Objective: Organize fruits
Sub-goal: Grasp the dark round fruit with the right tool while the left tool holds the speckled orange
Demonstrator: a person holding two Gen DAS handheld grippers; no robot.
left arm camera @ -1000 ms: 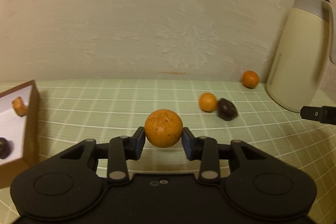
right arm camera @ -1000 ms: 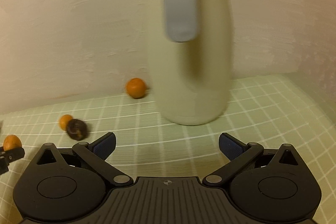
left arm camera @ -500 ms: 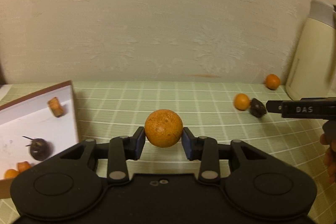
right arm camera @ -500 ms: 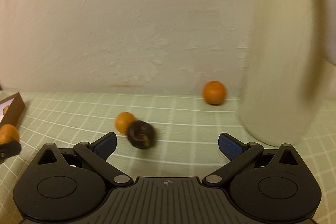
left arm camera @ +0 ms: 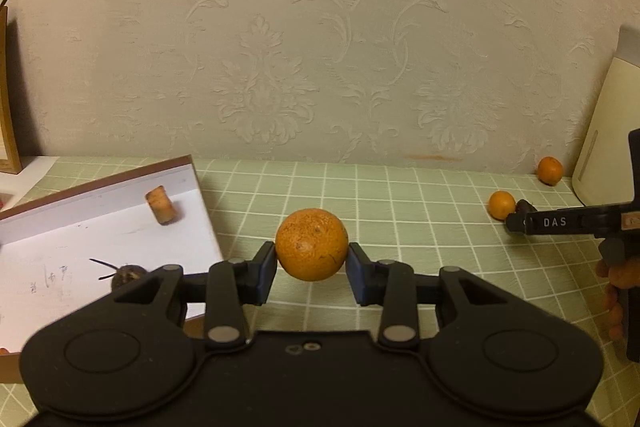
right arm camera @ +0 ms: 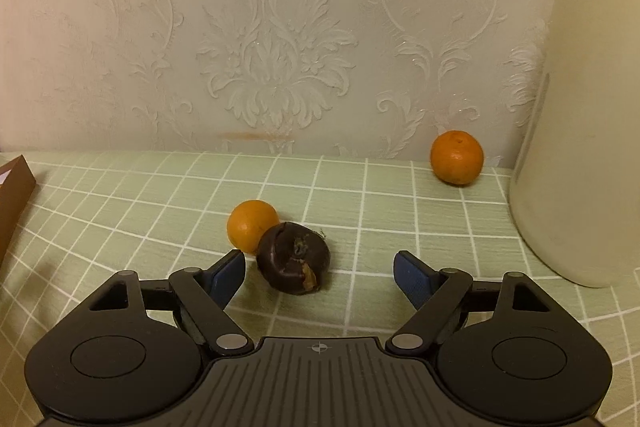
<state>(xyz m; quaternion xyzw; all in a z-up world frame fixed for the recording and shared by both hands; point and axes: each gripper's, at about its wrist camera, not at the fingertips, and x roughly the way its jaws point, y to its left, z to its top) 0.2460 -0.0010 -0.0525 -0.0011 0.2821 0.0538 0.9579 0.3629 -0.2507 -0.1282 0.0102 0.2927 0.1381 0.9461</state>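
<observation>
Left gripper [left arm camera: 311,267] clamps the speckled orange [left arm camera: 311,244], box [left arm camera: 202,203] at nine o'clock; right gripper [right arm camera: 318,275] — jaws closing — nears the dark fruit [right arm camera: 293,257]. Centre the pads on it, clear of the small orange [right arm camera: 250,223] at eleven o'clock.

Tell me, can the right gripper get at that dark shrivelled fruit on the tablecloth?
Probably yes. The dark fruit lies just ahead of the right gripper, whose closing jaws do not yet touch it. Nothing blocks it, though a small orange touches its far left side.
</observation>
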